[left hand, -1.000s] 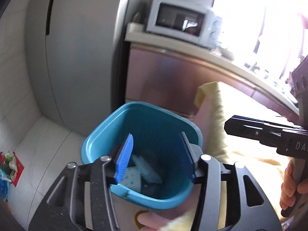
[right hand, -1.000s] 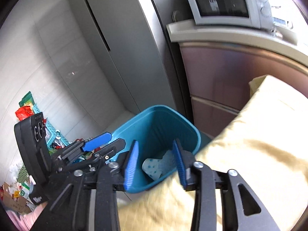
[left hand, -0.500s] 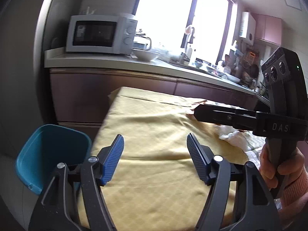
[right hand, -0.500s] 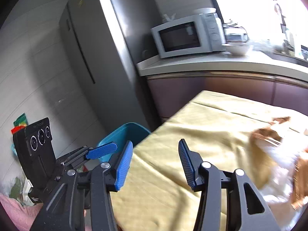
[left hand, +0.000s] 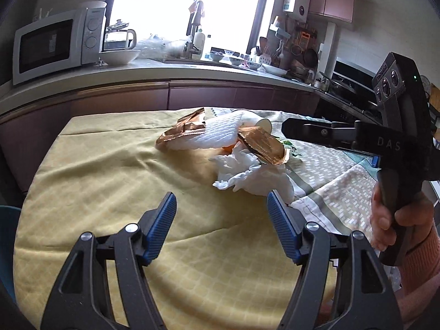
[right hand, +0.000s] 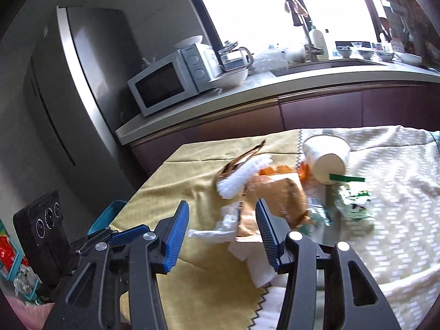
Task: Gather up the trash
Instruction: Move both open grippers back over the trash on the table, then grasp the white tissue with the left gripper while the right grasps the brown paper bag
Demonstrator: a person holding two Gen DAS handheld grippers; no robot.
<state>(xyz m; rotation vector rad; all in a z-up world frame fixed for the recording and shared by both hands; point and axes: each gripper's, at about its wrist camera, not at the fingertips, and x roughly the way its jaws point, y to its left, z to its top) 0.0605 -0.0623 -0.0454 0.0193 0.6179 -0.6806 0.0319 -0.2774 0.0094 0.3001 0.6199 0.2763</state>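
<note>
Both grippers, left [left hand: 221, 211] and right [right hand: 222, 220], gape wide, holding nothing. The trash [left hand: 239, 148] (tissue, wrappers, a tipped cup [right hand: 327, 159]) lies heaped mid-table on the cloth [left hand: 110, 165], just beyond the fingertips.

Blown-out window [left hand: 154, 13] backlight, dim foreground, fisheye-warped edges, slight blur.
</note>
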